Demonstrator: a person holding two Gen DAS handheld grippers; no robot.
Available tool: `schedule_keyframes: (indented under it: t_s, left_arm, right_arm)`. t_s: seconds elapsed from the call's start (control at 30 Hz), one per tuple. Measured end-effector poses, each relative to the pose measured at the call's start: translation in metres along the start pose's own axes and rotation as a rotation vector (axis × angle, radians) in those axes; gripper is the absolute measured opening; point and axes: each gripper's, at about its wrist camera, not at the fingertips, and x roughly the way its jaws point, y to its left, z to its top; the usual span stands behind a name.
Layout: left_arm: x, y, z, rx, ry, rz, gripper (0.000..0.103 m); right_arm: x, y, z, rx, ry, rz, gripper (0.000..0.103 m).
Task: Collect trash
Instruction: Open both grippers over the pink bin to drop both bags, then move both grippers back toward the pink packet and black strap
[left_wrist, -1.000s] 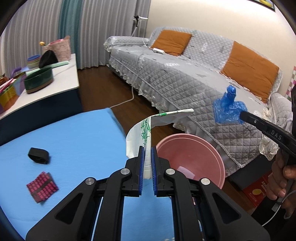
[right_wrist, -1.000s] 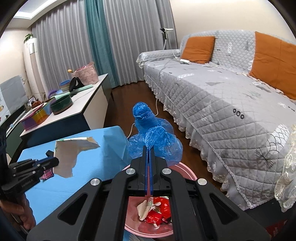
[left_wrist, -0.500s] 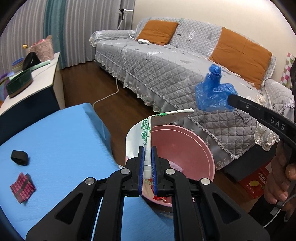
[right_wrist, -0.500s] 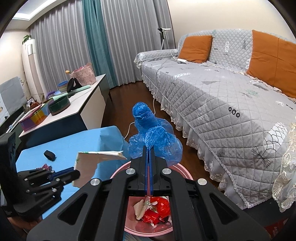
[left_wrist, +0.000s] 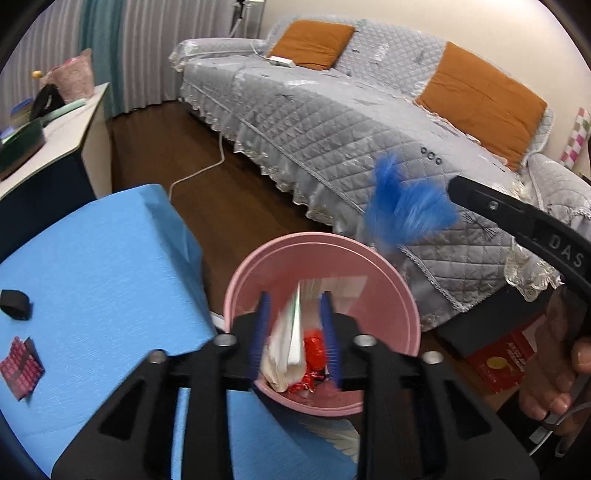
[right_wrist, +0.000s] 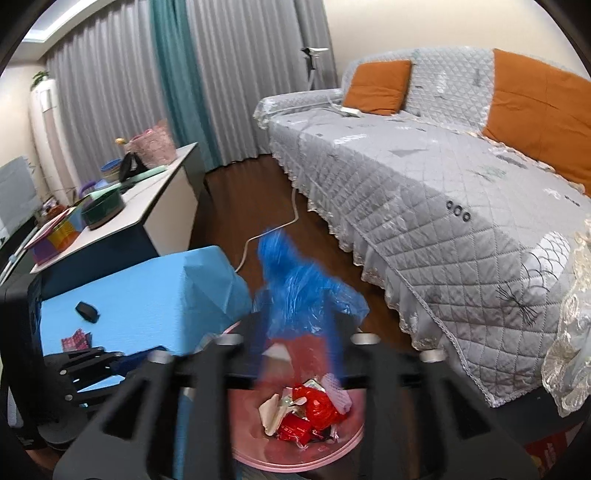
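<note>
Sofa (left_wrist: 369, 122): grey quilted cover with orange cushions; fills the far side of the room behind the bin.
Table (left_wrist: 92, 266): blue-covered top, left of the bin; its corner stands just beside the bin rim.
Pink bin (left_wrist: 402, 295): round, on the floor between table and sofa; holds red wrappers (right_wrist: 314, 410) and crumpled paper.
Left claw (left_wrist: 293, 332): directly above the bin; its jaws have just been opening and stand spread. The white paper wrapper (left_wrist: 288, 343) sits between them, blurred, with no pad pressing on it, its lower end inside the bin.
Right claw (right_wrist: 299, 343): also over the bin; its jaws have just been opening and stand apart. The blue plastic bag (right_wrist: 295, 291) is between and above them, blurred; no pad grips it.
Hand (left_wrist: 554, 373): at the right edge of the left view, wrapped round the right claw's handle.
Red patterned wrapper (left_wrist: 20, 365): flat on the table, well apart from the bin.
Black object (left_wrist: 14, 304): small, on the table near that wrapper.
</note>
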Motion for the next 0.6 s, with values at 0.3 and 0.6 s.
schedule_keyframes:
  t_s: [0.3, 0.6]
  left_arm:
    - [-0.020, 0.017, 0.002, -0.011, -0.049, 0.022, 0.032]
    - [-0.054, 0.048, 0.002, -0.011, -0.123, 0.086, 0.032]
  right_arm:
    - [0.001, -0.005, -0.001, 0.026, 0.008, -0.008, 0.043]
    - [0.000, 0.007, 0.000, -0.001, 0.002, -0.009, 0.043]
